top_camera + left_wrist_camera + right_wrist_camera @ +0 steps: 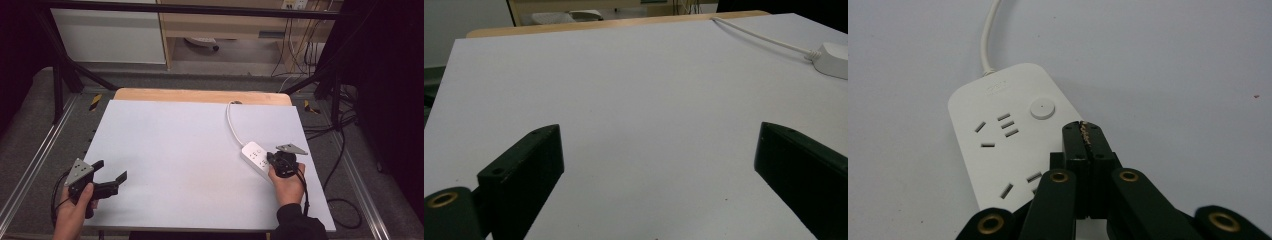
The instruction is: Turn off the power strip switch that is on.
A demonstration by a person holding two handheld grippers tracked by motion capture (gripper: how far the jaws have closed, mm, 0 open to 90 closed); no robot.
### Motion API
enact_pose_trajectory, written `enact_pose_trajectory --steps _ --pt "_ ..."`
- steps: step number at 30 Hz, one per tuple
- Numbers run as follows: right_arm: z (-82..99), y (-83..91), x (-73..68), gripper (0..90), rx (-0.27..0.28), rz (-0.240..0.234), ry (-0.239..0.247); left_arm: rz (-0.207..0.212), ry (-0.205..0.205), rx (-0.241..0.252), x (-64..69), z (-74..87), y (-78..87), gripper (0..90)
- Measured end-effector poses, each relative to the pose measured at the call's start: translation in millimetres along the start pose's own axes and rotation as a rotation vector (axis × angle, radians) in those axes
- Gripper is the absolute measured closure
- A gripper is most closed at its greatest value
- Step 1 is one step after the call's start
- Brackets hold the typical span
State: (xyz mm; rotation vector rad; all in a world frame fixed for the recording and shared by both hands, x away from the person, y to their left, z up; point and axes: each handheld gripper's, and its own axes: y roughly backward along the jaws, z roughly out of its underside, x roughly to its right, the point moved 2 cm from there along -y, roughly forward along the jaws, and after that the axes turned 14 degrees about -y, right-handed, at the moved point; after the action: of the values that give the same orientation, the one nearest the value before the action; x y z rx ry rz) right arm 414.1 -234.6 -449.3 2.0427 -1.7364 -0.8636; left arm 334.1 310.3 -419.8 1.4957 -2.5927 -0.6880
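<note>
The power strip [256,157] lay flat on the right half of the white table [175,150], near its right edge, sockets up. Its white cable [231,122] ran from the far end of the strip toward the back of the table and over the far edge, by the wooden board [200,95].

The right gripper [278,161] sat at the near end of the strip, held in the right hand [287,185]. In the right gripper view its jaws were pressed fully together, pad against pad, with nothing between them. The closed tip [1083,135] stood over the strip's top face, just below and to the right of the round button [1042,108] and to the right of the first group of socket slots [997,130]. Whether the tip touched the plastic could not be told.

The left gripper [111,174] was at the near left corner of the table, well apart from the strip, held in the left hand [75,205]. Its jaws stood wide open and held nothing. In the left gripper view, bare table surface lay between the two jaws, and the end of the strip [834,60] with its cable [759,35] showed far off at the upper right.

The grey plate [80,170] on top of the left gripper faced up.
</note>
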Motion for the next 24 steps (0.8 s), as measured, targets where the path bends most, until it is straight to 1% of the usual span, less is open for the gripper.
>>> enact_pose_trajectory --steps 8,10,17,24 --pt "-0.1 0.2 0.5 90.0 -0.001 -0.004 -0.002 0.000 0.000 0.000 -0.1 0.0 0.0 5.7" --pt "-0.2 0.3 0.8 90.0 -0.004 -0.008 -0.008 0.000 0.000 -0.001 -0.2 0.1 -0.1 5.7" --pt "0.0 0.2 0.4 90.0 0.001 -0.004 -0.006 0.000 -0.001 -0.002 -0.3 0.2 -0.2 5.7" --pt "-0.2 0.5 0.4 90.0 -0.001 -0.005 -0.019 0.000 -0.004 -0.003 -0.7 0.4 -0.3 5.7"
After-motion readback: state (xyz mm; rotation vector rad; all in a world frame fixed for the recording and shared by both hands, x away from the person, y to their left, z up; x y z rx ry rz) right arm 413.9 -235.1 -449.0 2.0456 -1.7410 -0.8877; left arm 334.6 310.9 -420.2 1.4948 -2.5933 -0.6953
